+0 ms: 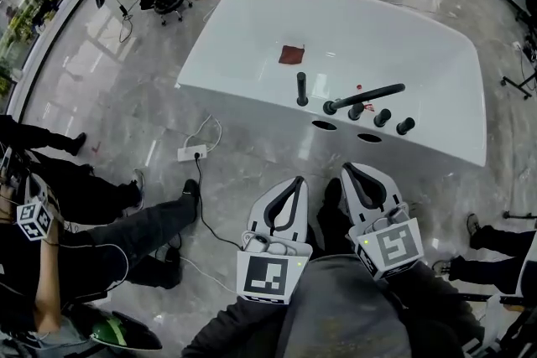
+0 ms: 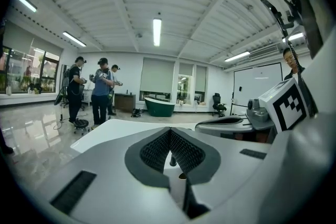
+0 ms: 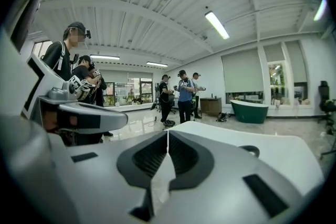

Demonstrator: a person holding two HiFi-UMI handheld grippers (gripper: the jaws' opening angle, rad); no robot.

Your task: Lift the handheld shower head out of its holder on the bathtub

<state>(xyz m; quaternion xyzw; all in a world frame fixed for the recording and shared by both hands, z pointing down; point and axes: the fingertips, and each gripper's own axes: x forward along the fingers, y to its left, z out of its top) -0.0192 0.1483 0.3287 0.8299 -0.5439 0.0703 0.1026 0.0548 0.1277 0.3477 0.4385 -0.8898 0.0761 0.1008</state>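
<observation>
My left gripper (image 1: 295,179) is pressing its jaws together on nothing, and my right gripper (image 1: 349,168) is doing the same, tips meeting with only air between the ribbed pads. Both are hanging side by side at the lower centre of the head view, pointing up the frame toward the white bathtub (image 1: 252,21). The handheld shower head (image 1: 367,95) is lying as a black bar on the tub's near ledge, right of centre. Its left end is sitting in what I take to be the holder, well apart from either gripper. Three black knobs (image 1: 382,117) are sitting just beside it toward the lower right, and an upright black post (image 1: 301,88) is standing to its left. I am judging the main risk to be arriving with clenched jaws, which would be knocking the bar rather than going round it. Opening late, I could be catching a knob instead, or scraping the glossy ledge.
</observation>
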